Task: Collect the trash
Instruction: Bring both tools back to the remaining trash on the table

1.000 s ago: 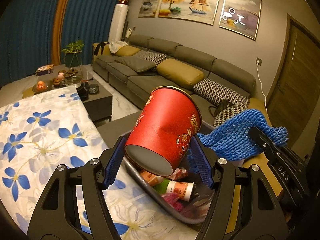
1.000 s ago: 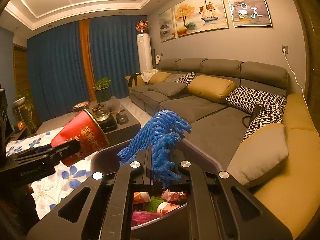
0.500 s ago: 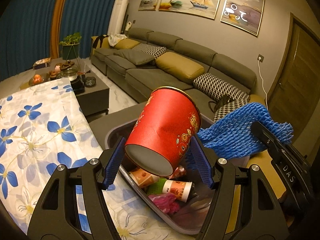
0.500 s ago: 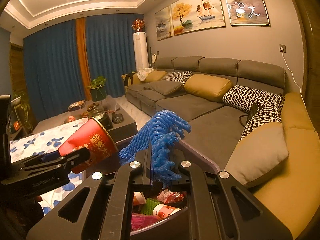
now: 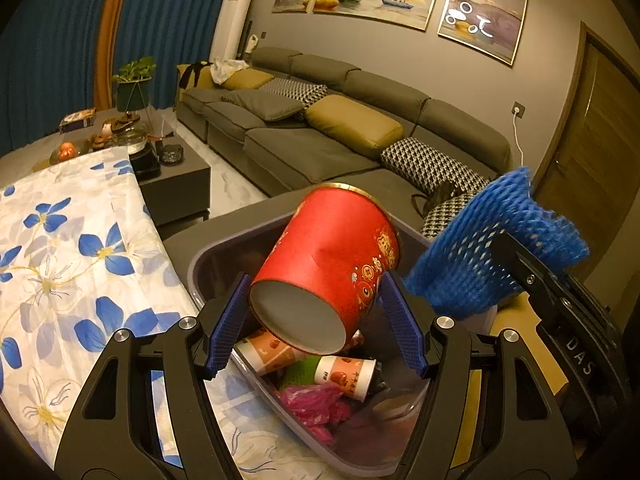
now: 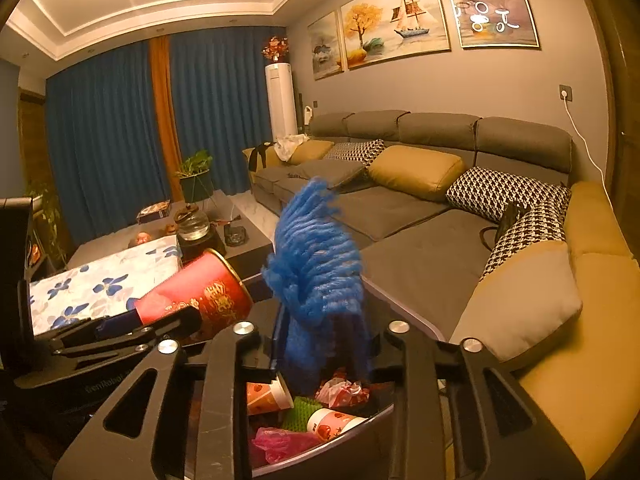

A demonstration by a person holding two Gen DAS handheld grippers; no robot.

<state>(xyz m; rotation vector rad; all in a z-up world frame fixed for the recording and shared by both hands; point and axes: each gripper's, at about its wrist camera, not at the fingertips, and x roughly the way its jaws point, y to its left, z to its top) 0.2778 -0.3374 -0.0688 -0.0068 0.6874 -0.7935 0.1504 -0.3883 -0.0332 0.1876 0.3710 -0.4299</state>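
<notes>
A red paper cup (image 5: 328,264) tilts between the blue pads (image 5: 230,316) of my left gripper (image 5: 316,316), right over the grey trash bin (image 5: 224,252). The pads stand apart from the cup's sides, so the gripper is open. The cup also shows in the right wrist view (image 6: 200,300). A blue foam net (image 6: 320,276) hangs between the fingers of my right gripper (image 6: 324,344), which have parted, above the same bin (image 6: 416,320). The net also shows in the left wrist view (image 5: 492,256). The bin holds paper cups (image 5: 344,374), a pink bag (image 5: 312,404) and wrappers.
A table with a blue-flower cloth (image 5: 60,280) lies left of the bin. A grey sofa (image 5: 320,136) with yellow and patterned cushions runs behind and to the right. A dark coffee table (image 5: 176,176) with a teapot and plant stands farther back.
Both grippers have moved forward over the bin. The left fingers have opened off the red cup, which sinks toward the bin. The right fingers have parted around the blue net.
</notes>
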